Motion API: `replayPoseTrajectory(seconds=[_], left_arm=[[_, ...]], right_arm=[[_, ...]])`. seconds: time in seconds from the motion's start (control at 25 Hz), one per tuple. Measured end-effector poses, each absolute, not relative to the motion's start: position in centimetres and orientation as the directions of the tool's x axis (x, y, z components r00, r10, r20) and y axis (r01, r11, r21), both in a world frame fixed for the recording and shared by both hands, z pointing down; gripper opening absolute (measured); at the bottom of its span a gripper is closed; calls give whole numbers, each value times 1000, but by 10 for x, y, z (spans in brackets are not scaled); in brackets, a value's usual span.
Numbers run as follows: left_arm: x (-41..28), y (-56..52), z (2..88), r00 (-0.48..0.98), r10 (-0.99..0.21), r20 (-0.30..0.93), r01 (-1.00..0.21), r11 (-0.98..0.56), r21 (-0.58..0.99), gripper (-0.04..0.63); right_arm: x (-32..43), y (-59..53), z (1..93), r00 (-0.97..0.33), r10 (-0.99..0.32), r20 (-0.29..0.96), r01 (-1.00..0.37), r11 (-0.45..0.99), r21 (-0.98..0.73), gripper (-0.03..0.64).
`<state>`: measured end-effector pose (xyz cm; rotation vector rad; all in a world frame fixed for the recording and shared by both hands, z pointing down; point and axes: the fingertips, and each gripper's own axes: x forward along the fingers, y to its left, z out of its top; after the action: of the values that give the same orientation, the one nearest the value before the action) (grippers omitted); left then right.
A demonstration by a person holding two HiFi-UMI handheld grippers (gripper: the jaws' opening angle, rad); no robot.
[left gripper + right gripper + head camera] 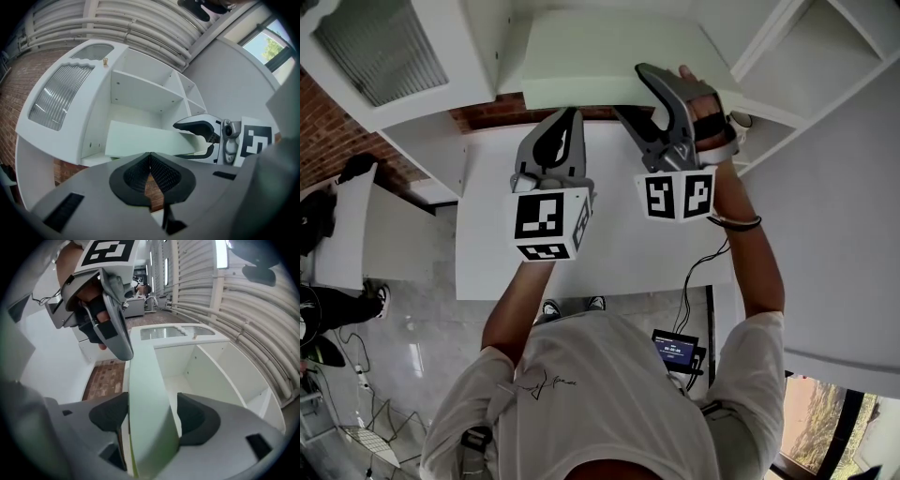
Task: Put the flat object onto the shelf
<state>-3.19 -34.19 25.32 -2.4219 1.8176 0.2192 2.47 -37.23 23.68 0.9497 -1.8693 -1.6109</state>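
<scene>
A pale green flat board (pixel 609 56) is held up in front of the white shelf unit (pixel 787 56), its far end over the lower shelf opening. My right gripper (pixel 634 92) is shut on the board's near right edge. In the right gripper view the board (pixel 147 394) stands edge-on between the pads of that gripper (pixel 152 416). My left gripper (pixel 569 117) is shut and holds nothing; it sits just below the board's near edge. The left gripper view shows its closed tips (pixel 150 157), with the board (pixel 140 138) and the right gripper (pixel 182 140) beyond them.
A cabinet door with ribbed glass (pixel 380 47) stands open at the left of the shelf unit. Below lie a white table (pixel 609 258) and a brick wall (pixel 337 131). A small screen device (pixel 675 349) and a cable sit on the floor. Shelf dividers (pixel 145 91) frame the compartments.
</scene>
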Motion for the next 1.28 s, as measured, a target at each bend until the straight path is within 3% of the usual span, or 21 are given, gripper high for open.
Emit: replayPoseTrajectory(seconds=[0.24, 0.92, 1.28], left_arm=[[-24, -323, 263, 294, -941, -166, -955, -297, -2, 15], [9, -259, 374, 386, -920, 68, -921, -380, 86, 15], [-17, -236, 412, 336, -928, 157, -940, -321, 116, 15]], right_arm=[[23, -397, 238, -603, -797, -29, -221, 133, 966, 313], [13, -440, 243, -584, -812, 3, -247, 182, 952, 308], [4, -425, 245, -686, -707, 171, -274, 469, 840, 279]])
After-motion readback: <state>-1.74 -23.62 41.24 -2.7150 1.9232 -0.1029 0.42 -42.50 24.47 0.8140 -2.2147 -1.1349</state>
